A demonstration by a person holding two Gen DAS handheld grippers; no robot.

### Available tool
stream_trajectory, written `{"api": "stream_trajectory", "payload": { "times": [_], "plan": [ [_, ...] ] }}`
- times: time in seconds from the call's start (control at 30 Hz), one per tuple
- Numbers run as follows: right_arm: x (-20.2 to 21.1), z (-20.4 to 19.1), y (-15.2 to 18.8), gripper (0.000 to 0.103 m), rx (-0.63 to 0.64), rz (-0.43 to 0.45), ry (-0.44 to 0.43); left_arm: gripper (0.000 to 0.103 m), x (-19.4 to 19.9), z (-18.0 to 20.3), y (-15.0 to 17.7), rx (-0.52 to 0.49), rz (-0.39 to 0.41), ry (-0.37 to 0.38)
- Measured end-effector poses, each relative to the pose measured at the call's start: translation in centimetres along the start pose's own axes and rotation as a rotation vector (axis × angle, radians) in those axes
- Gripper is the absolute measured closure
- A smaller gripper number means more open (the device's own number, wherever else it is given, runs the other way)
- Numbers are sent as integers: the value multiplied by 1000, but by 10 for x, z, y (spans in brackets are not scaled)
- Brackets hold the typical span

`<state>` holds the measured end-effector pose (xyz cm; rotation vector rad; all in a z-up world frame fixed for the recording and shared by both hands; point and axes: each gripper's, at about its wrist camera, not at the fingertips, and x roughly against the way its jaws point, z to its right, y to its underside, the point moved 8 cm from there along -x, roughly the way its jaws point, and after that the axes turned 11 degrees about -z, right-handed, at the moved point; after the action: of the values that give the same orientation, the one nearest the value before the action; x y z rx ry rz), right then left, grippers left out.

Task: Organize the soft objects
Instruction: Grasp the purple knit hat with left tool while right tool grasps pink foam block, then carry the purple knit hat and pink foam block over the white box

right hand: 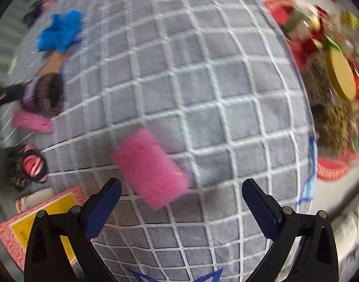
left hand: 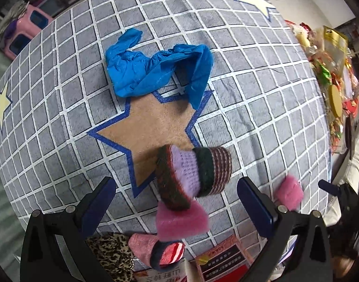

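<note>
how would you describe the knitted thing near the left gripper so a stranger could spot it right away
Find the grey grid-patterned rug and its big tan star outlined in blue. At the star's lower right point sits a folded knitted piece, on a pink cloth. It alone is crocheted in bands: lilac, dark green, maroon stripes.

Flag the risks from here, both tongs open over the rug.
1. The knit slipper lies on top of a pink cloth; the open left tongs might pinch both together.
2. The right wrist view is motion-blurred; the open right tongs may close off-centre on the pink towel.
3. The blue shoe covers look thin and crumpled, so a grip could catch only one layer.
</note>
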<state>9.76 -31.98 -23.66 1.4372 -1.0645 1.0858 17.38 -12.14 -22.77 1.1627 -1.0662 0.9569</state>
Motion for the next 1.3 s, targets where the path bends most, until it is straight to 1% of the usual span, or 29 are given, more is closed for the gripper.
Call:
{"api": "stream_trajectory", "payload": {
  "times": [0.1,0.17,0.27,0.33,0.37,0.47,0.5,0.53,0.57,0.6,0.63,0.67,0.7,0.77,0.8,0.83,0.87,0.9,0.97,1.07,1.2,1.3],
  "plan": [
    [0,-22,-11,0,91,11,37,0,-9,7,-7,11,-27,-32],
    [-10,-33,-16,0,142,8,85,0,-17,9,-11,24,-45,-38],
    [-28,-42,-22,0,182,-12,142,1,-27,11,-17,31,-76,-42],
    [-35,-45,-25,0,197,-26,169,4,-36,17,-21,20,-93,-44],
    [-34,-46,-28,0,191,-8,154,5,-38,18,-22,14,-99,-46],
    [-32,-51,-25,0,165,-14,135,9,-52,29,-27,-14,-146,-52],
    [-31,-56,-24,0,161,-20,137,12,-58,34,-30,-22,-161,-55],
    [-26,-42,-25,0,165,-29,136,18,-63,36,-30,-28,-176,-60],
    [-29,-44,-27,0,176,-45,136,23,-67,38,-31,-31,-186,-59],
    [-30,-38,-24,0,186,-54,140,33,-70,40,-31,-37,-196,-50],
    [-29,-40,-25,0,192,-58,143,38,-72,44,-32,-44,-200,-41],
    [-35,-41,-28,0,192,-54,142,39,-72,47,-33,-53,-193,-47],
    [-36,-42,-29,5,186,-48,144,44,-72,48,-33,-63,-184,-48],
    [-33,-36,-27,19,174,-20,144,47,-68,53,-35,-83,-156,-35],
    [-27,-36,-24,39,173,-5,139,49,-65,56,-35,-87,-141,-30],
    [-23,-35,-26,56,176,13,135,49,-58,53,-34,-91,-119,-28],
    [-18,-34,-27,56,180,23,135,50,-53,53,-34,-91,-101,-31],
    [-14,-33,-29,56,174,31,114,50,-48,54,-34,-89,-82,-38],
    [-4,-29,-33,56,160,58,100,50,-36,57,-31,-90,-32,-56],
    [8,-24,-36,56,135,79,55,50,-17,61,-28,-99,47,-72],
    [25,-15,-37,56,98,104,23,50,7,75,-30,-114,124,-96],
    [35,-7,-35,56,72,121,5,50,18,78,-27,-118,163,-99]
  ]
}}
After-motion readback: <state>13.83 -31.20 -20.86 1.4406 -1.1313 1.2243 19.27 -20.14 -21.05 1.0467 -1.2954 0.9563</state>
